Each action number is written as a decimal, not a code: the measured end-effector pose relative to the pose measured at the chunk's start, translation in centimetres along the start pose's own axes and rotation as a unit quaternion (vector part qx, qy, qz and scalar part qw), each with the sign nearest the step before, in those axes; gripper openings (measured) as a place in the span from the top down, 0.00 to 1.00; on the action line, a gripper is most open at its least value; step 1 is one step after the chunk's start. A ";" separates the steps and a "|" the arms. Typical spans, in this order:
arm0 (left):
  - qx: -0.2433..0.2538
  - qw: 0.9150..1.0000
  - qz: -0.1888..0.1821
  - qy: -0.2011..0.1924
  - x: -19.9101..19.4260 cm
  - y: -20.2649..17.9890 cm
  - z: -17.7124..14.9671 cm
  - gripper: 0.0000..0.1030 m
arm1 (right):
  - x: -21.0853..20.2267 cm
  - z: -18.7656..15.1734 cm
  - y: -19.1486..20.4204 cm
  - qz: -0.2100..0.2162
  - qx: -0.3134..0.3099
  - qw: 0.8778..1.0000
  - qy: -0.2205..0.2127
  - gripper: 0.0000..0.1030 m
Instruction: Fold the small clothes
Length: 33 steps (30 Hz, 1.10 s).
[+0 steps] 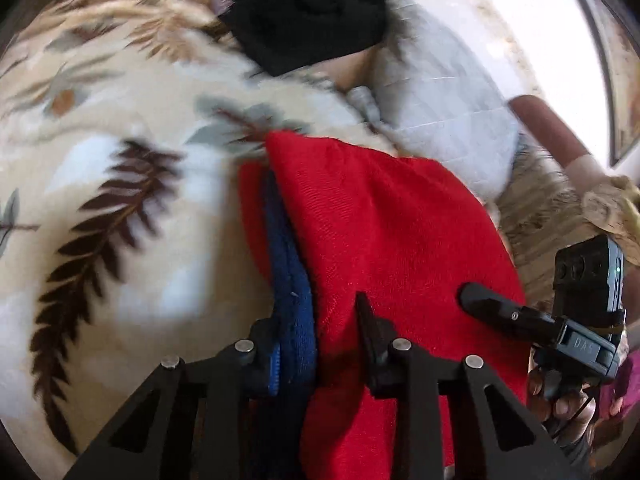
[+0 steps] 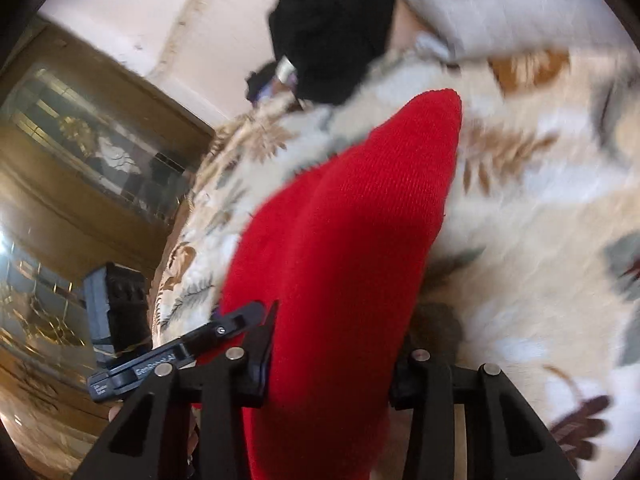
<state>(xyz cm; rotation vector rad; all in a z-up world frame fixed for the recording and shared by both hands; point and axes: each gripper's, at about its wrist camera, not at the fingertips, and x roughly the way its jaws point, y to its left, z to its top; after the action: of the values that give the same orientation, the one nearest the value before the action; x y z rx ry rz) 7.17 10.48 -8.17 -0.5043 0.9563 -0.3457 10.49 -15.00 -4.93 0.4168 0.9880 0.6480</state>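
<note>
We find the left claw (image 1: 316,344) closed on the red garment (image 1: 384,216) at its blue trim (image 1: 294,300); the right claw (image 2: 340,356) pinches the same garment's near edge. It lies on the leaf-print blanket (image 1: 120,128). We judge a fold beginning; next, carry both corners over evenly. Both claws point steeply downward.

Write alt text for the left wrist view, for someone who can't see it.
The left gripper straddles the blue-trimmed edge of a red knit garment lying on a leaf-print blanket. The right gripper touches the garment; black clothes lie beyond.
</note>
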 end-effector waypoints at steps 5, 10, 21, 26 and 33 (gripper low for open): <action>0.017 0.999 0.032 0.027 4.2 -3.9 -0.7 0.60 | -3.1 -0.9 -5.5 -0.020 0.054 0.998 -0.003 0.47; 0.049 0.994 0.097 0.029 5.7 -5.1 -2.2 0.34 | -3.5 -4.1 -11.8 -0.014 0.147 0.989 -0.005 0.34; 0.079 0.990 0.112 0.013 4.1 -6.4 -2.1 0.34 | -3.0 -3.6 -10.9 -0.008 0.133 0.991 -0.019 0.33; 0.080 0.992 0.101 0.014 4.3 -6.7 -1.6 0.34 | -2.8 -3.3 -10.9 -0.013 0.130 0.991 -0.012 0.33; 0.025 0.997 0.045 0.062 7.0 -4.1 -2.0 0.45 | -0.5 -2.3 -10.1 -0.035 0.097 0.994 0.021 0.44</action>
<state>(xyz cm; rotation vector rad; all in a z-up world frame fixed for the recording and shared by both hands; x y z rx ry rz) 9.00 3.08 -11.64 -0.3960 1.0848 -0.3218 11.43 -22.78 -11.78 0.5392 1.1061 0.5008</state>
